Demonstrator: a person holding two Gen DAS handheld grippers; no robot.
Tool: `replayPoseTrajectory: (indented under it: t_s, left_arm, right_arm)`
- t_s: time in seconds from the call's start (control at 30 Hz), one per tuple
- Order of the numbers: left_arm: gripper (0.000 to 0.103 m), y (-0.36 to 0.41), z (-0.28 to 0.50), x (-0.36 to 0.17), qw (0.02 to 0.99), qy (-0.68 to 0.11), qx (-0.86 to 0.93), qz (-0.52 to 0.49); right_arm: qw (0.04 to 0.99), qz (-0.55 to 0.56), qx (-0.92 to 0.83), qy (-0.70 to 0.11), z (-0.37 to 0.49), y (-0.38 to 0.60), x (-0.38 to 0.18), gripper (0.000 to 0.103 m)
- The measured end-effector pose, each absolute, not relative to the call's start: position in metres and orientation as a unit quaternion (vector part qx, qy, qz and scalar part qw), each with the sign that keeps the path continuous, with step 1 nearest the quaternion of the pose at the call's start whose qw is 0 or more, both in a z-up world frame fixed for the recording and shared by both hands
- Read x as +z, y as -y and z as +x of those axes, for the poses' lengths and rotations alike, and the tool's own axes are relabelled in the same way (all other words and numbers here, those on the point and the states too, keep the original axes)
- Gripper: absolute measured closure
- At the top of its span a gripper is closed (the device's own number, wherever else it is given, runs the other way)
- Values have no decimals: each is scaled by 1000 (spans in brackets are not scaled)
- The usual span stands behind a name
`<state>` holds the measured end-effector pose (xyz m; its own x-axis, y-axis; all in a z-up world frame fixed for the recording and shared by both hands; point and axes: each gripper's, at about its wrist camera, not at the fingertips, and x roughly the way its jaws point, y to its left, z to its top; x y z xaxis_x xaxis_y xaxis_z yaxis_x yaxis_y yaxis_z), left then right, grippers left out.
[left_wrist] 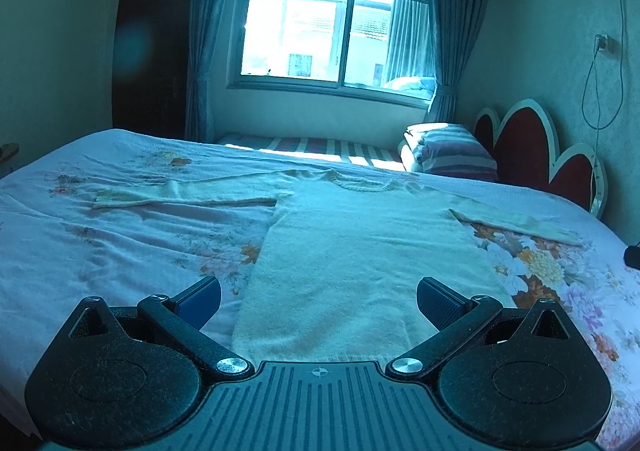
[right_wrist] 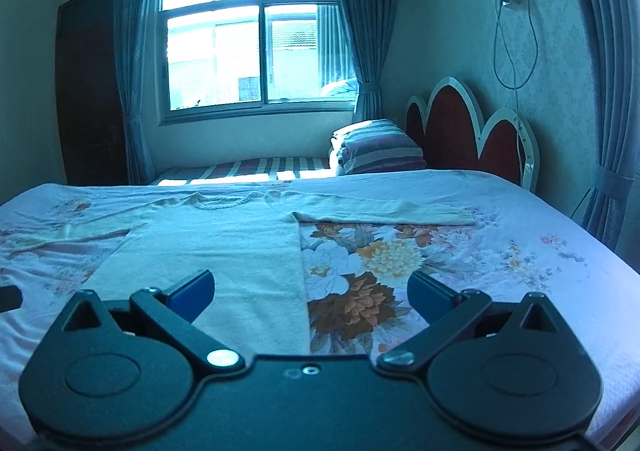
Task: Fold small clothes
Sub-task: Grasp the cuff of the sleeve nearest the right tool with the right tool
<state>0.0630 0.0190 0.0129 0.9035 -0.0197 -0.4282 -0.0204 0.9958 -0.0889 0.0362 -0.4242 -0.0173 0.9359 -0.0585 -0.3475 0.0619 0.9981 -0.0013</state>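
While both grippers gape, sweater lies flat, seemingly just ahead.

Cream sweater flat on floral bedspread, sleeves outspread.

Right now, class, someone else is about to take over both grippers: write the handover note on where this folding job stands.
Left gripper: open, holding nothing, above the sweater's hem.
Right gripper: open, holding nothing, over the sweater's right edge.
Sweater: flat on the flowered bedspread, collar toward the window, left sleeve and right sleeve spread out.
Done: sweater laid out.
Left: all folds, probably sleeves first, then body.
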Motion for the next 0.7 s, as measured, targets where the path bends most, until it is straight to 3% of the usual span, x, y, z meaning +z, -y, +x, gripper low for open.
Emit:
replayPoseTrajectory:
  t_s: [0.17,0.23,0.3,0.5,0.7]
  left_arm:
    - [0,-28,120,13,975,-218,22,-45]
    - [0,-30,147,6,971,-229,33,-59]
    - [0,-30,174,-2,967,-242,45,-62]
    - [0,-20,254,-31,949,-297,80,-75]
    - [0,-7,296,-42,935,-333,102,-70]
  right_arm:
    - [980,108,-77,-147,113,515,-1,5]
    - [974,148,-92,-144,151,551,-3,24]
    - [964,193,-104,-149,193,588,-13,36]
    - [921,309,-152,-182,299,685,-71,67]
    - [875,391,-178,-223,358,736,-134,65]
